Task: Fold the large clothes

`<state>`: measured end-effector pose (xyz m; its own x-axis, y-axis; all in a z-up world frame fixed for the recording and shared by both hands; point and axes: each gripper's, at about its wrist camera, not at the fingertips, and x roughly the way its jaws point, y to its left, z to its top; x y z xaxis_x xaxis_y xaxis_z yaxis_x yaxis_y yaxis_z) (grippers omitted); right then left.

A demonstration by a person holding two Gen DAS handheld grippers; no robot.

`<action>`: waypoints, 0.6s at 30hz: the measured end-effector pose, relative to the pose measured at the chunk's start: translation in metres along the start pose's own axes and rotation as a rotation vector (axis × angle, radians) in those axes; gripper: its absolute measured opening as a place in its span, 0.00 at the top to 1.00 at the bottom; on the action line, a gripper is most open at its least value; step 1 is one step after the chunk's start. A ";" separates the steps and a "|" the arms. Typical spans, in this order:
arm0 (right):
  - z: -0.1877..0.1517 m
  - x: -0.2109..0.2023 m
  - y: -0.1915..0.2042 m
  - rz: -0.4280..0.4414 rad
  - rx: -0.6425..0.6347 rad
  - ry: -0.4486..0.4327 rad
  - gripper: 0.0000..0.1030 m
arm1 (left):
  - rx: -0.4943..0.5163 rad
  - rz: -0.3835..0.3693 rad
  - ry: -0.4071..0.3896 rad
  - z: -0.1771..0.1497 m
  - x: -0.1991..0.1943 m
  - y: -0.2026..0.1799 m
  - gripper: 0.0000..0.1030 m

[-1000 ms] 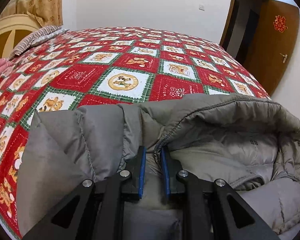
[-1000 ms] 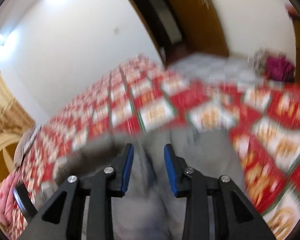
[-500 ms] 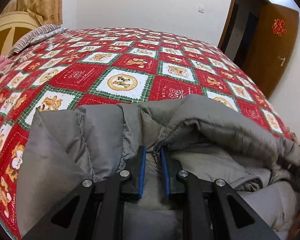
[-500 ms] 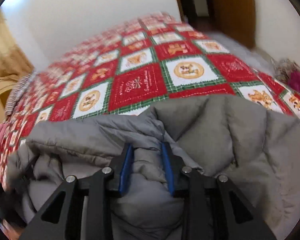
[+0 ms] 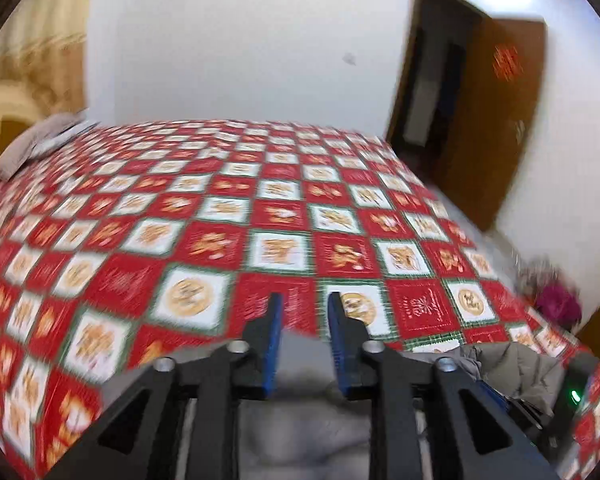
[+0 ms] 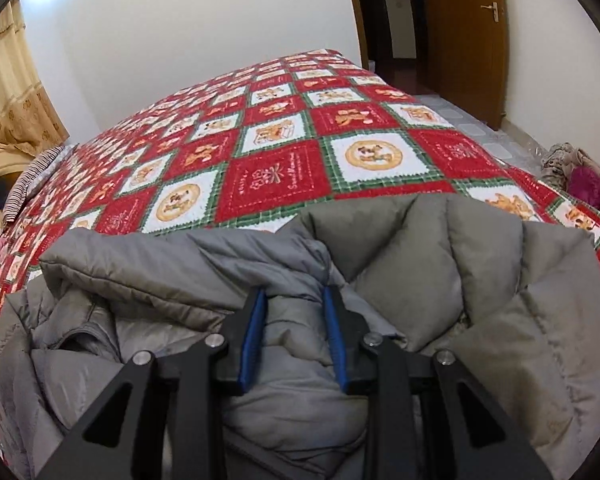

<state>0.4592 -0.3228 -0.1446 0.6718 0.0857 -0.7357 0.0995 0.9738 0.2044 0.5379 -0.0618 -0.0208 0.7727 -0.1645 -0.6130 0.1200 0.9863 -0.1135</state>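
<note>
The grey padded jacket (image 6: 440,280) lies bunched on the bed (image 6: 276,172), at the near edge of the red patchwork quilt, with its collar end toward the quilt's middle.

Right claw (image 6: 294,308): clenched on a raised fold of the jacket near the collar. The blue pads press the fabric from both sides. Hold this grip firm; padded fabric is slippery and springs back, so take a full thickness of the fold, not only the outer shell.

Left claw (image 5: 302,312): released and opening, lifted above the jacket, with nothing between the pads. Only the quilt shows beyond its tips. This view is motion-blurred, so the jacket's exact edge below the claw cannot be read with confidence.

Recommended procedure for the fold in hand:
1. Keep the right claw as the anchor on the jacket.
2. Bring the left claw down on the opposite side of the jacket, level with the right claw's grip.
3. Close on a seam or hem, where the filling is thinner.
4. Move both claws together, so the fold lies even on the quilt.
</note>
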 end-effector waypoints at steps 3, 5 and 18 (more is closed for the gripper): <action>-0.001 -0.001 -0.001 0.015 0.011 -0.004 0.69 | 0.042 0.048 0.097 -0.021 0.040 -0.011 0.73; -0.001 -0.002 -0.003 0.024 0.018 -0.007 0.69 | 0.035 0.072 0.179 -0.057 0.064 -0.002 0.73; 0.011 -0.022 0.016 0.021 -0.024 -0.032 0.61 | 0.031 0.084 0.168 -0.087 0.072 0.004 0.73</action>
<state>0.4541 -0.3118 -0.1182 0.6968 0.1001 -0.7102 0.0675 0.9767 0.2039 0.5403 -0.0710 -0.1334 0.6665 -0.0790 -0.7413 0.0806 0.9962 -0.0337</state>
